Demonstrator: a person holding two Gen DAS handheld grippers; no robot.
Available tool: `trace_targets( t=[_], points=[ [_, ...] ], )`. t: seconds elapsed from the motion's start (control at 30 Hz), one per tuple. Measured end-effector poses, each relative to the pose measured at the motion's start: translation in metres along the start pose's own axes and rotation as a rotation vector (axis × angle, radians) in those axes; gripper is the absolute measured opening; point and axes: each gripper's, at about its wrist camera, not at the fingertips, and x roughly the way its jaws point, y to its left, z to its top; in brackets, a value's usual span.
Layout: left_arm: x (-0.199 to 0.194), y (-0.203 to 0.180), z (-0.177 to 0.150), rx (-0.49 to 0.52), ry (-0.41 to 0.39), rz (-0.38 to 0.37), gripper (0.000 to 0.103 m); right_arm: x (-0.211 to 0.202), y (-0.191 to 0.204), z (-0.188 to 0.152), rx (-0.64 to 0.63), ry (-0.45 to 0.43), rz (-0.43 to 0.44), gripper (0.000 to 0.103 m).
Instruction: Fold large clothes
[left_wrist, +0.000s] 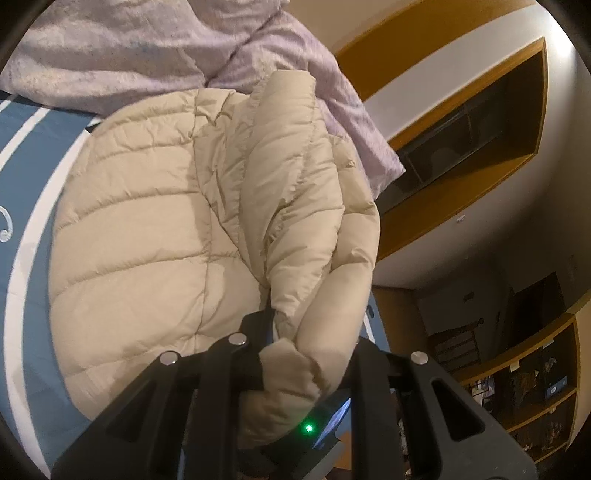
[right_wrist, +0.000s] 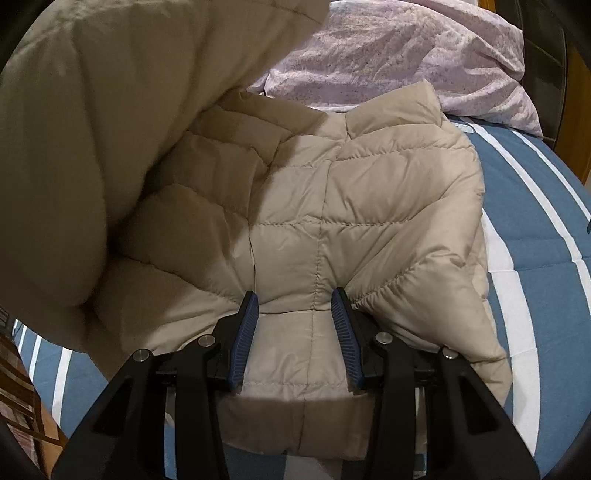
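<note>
A beige quilted puffer jacket (left_wrist: 147, 229) lies on a blue bed cover with white stripes (left_wrist: 22, 155). My left gripper (left_wrist: 295, 354) is shut on a bunched part of the jacket, lifted over the body; the fabric hides its fingertips. In the right wrist view the jacket (right_wrist: 351, 206) lies spread on the bed (right_wrist: 535, 295), with a raised fold (right_wrist: 74, 147) hanging at the left. My right gripper (right_wrist: 293, 306) is open, its blue-padded fingers (right_wrist: 245, 332) resting on the jacket near its hem, with fabric between them.
A lilac pillow (left_wrist: 129, 48) lies at the head of the bed, also seen in the right wrist view (right_wrist: 406, 55). Wooden wall shelving (left_wrist: 480, 122) and a bookshelf (left_wrist: 535, 387) stand beyond the bed's right edge.
</note>
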Motion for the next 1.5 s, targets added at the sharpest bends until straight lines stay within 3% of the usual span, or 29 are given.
trace_targets(
  t=[0.3,0.57,0.8,1.3,1.4,1.5],
  points=[
    [0.028,0.0,-0.01,0.009,0.038,0.018,0.017,0.001,-0.007,0.001,0.024,-0.008,0.043,0.044],
    [0.059,-0.003,-0.016,0.007,0.087,0.042,0.018,-0.001,-0.021,-0.001,0.084,-0.007,0.133,0.043],
    [0.087,-0.004,-0.023,0.019,0.13,0.076,0.018,-0.005,-0.044,-0.004,0.157,-0.012,0.211,0.037],
    [0.128,-0.019,-0.04,0.094,0.179,0.159,0.02,-0.033,-0.077,-0.02,0.185,-0.017,0.209,0.036],
    [0.128,-0.028,-0.042,0.128,0.181,0.172,0.024,-0.033,-0.076,-0.022,0.19,-0.017,0.206,0.036],
    [0.12,-0.038,-0.047,0.179,0.181,0.169,0.035,-0.028,-0.08,-0.017,0.196,-0.019,0.203,0.036]
  ],
)
